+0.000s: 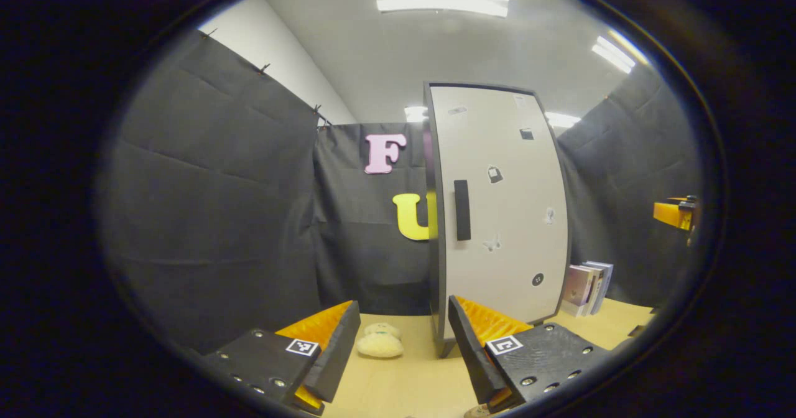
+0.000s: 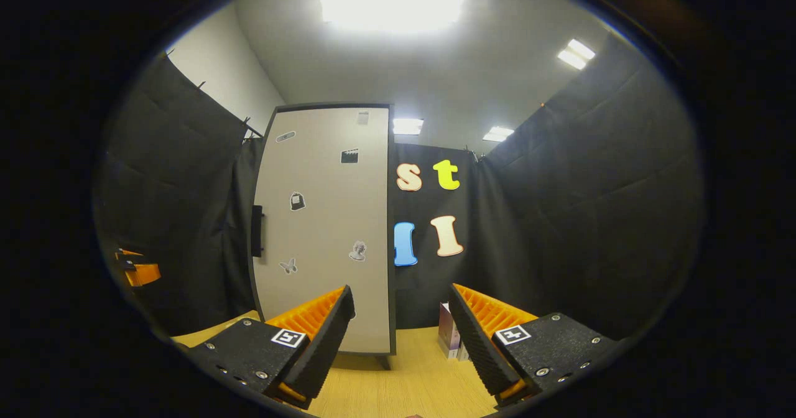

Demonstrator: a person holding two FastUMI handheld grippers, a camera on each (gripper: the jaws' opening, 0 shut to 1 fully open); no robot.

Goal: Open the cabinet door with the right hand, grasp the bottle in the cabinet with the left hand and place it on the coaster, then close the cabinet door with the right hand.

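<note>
I read this as the very start: the cabinet [image 1: 497,213] stands on the wooden table [image 1: 398,387] with its door shut, so nothing of the task is done yet. Opening the door, taking out the bottle, setting it on the coaster and closing up all remain.

My right gripper [image 2: 401,331] hangs in front of the cabinet with its jaws spread wide and nothing between them. The door handle [image 2: 257,231] sits on the cabinet's left edge in the right gripper view, well apart from the fingers, so I judge the first job is to bring that gripper across to it.

My left gripper [image 1: 404,343] is also wide apart and empty, facing the cabinet front, where the handle [image 1: 461,209] shows as a dark vertical bar.

The bottle is presumably inside the cabinet; with the door shut I cannot see it or anything else inside. I cannot make out a coaster for certain. A pale, soft-looking lump [image 1: 380,342] lies on the table just left of the cabinet's foot, and a few books [image 1: 587,288] stand to the cabinet's right.
</note>
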